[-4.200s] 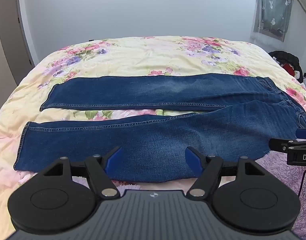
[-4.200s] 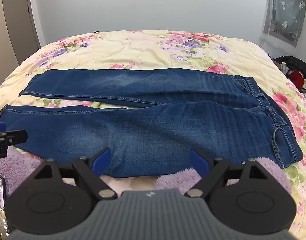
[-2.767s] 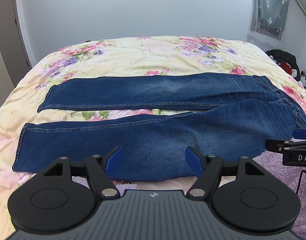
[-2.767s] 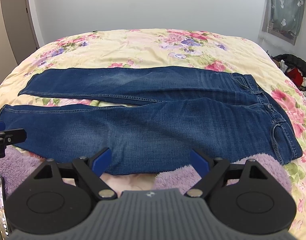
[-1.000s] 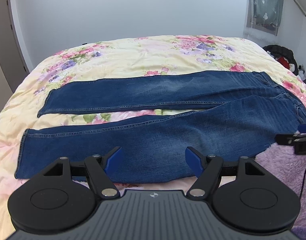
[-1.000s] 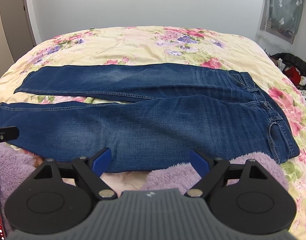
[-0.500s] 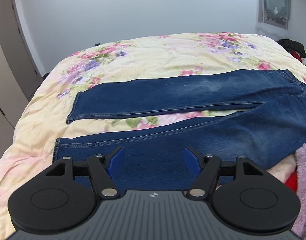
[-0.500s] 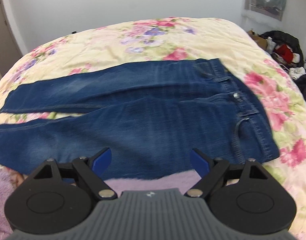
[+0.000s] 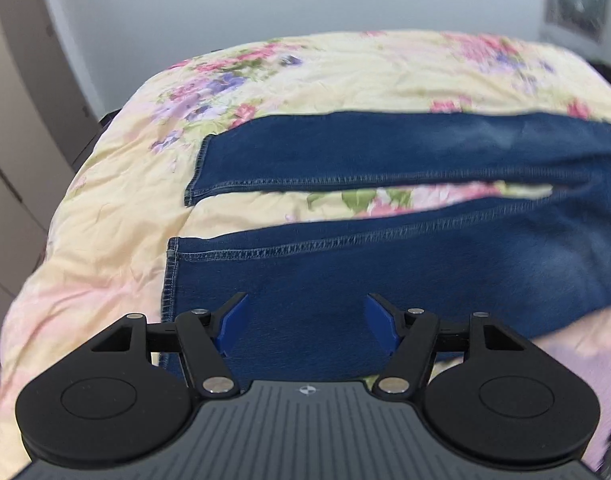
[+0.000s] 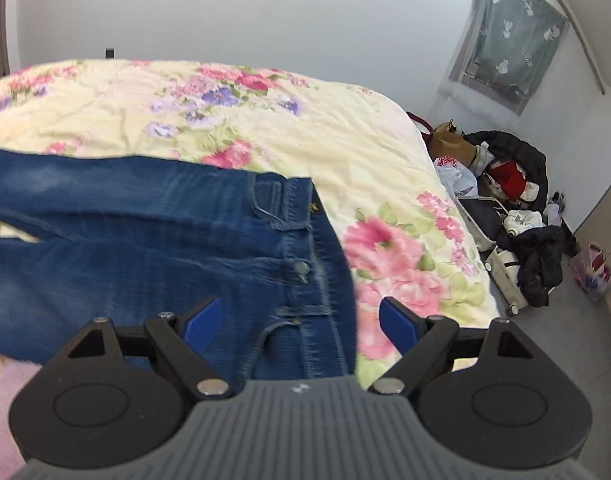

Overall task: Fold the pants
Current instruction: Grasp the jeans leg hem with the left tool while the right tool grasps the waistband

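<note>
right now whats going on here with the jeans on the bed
A person is starting to fold the jeans, which lie flat and unfolded on the floral bedspread. The left gripper hovers open over the near leg's hem end. The right gripper hovers open over the waistband. Neither has gripped fabric yet.

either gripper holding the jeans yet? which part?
Nothing held. Left gripper is open over the near leg's hem end; right gripper is open over the jeans waistband.
</note>
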`<state>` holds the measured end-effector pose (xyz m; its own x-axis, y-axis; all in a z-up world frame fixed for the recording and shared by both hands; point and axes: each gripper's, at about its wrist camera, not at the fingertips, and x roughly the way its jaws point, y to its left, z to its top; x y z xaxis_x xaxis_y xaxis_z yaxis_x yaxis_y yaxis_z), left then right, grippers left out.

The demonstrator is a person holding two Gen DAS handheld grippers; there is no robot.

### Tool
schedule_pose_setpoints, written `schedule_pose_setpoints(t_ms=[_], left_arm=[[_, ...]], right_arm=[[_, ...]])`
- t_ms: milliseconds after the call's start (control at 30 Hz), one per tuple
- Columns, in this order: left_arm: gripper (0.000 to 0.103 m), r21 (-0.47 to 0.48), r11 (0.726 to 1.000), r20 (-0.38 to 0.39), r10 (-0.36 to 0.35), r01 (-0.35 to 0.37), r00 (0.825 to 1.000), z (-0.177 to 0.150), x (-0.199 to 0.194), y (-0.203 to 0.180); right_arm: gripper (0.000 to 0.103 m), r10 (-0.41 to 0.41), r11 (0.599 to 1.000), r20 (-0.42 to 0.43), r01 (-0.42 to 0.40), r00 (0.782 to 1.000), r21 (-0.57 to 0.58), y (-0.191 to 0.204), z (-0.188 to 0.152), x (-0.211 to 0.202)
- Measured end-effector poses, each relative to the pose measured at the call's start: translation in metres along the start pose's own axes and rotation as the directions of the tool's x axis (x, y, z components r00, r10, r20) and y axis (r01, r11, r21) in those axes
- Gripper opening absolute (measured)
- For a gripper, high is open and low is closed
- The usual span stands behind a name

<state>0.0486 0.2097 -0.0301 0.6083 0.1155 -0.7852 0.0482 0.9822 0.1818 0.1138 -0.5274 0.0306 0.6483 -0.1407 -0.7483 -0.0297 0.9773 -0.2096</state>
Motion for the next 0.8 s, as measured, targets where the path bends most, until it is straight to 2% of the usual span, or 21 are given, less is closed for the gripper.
schedule_pose_setpoints(t_ms=[67,133,167,233,300,367,400,500,600,700,800], left_arm=[[0.064,0.066,0.998,-0.05,0.022,-0.019,0.998,-0.004,0.011,0.001],[0.061,0.126,0.991,-0.09,0.055,-0.043,0.994,-0.01,0.023,0.002],[0.056,0.167,0.985,-0.101,0.062,-0.045,0.993,-0.014,0.028,0.003],[0.053,0.21,0.977,-0.141,0.066,-0.035,0.988,-0.02,0.038,0.008],[0.053,0.255,0.967,-0.164,0.053,-0.01,0.985,-0.027,0.043,0.01],[0.053,0.325,0.946,-0.175,0.059,0.001,0.983,-0.033,0.046,0.011],[0.053,0.358,0.934,-0.181,0.055,0.013,0.982,-0.037,0.047,0.011],[0.053,0.473,0.879,-0.212,0.051,0.057,0.976,-0.047,0.051,0.005],[0.053,0.531,0.845,-0.233,0.071,0.066,0.97,-0.053,0.06,0.0],[0.055,0.554,0.831,-0.225,0.102,0.041,0.969,-0.056,0.073,-0.006],[0.055,0.548,0.837,-0.206,0.138,-0.003,0.969,-0.054,0.087,-0.009]], right_arm=[[0.082,-0.004,1.0,-0.024,0.005,1.0,0.015,-0.013,-0.01,0.012],[0.082,-0.046,0.998,-0.04,0.047,0.998,0.034,-0.019,-0.022,0.026],[0.082,-0.076,0.996,-0.051,0.078,0.996,0.033,-0.02,-0.029,0.035],[0.081,-0.124,0.992,-0.072,0.124,0.99,0.004,-0.017,-0.042,0.049],[0.068,-0.166,0.986,-0.119,0.165,0.979,-0.021,-0.015,-0.054,0.067],[0.043,-0.192,0.981,-0.185,0.193,0.964,-0.015,-0.016,-0.062,0.083],[0.04,-0.194,0.98,-0.211,0.198,0.958,0.001,-0.017,-0.065,0.089],[0.039,-0.186,0.98,-0.216,0.197,0.958,0.031,-0.019,-0.069,0.097],[0.039,-0.197,0.977,-0.226,0.211,0.954,0.039,-0.018,-0.065,0.101],[0.039,-0.216,0.973,-0.237,0.23,0.947,0.033,-0.014,-0.061,0.105],[0.039,-0.233,0.969,-0.263,0.247,0.936,0.019,-0.01,-0.059,0.109]])
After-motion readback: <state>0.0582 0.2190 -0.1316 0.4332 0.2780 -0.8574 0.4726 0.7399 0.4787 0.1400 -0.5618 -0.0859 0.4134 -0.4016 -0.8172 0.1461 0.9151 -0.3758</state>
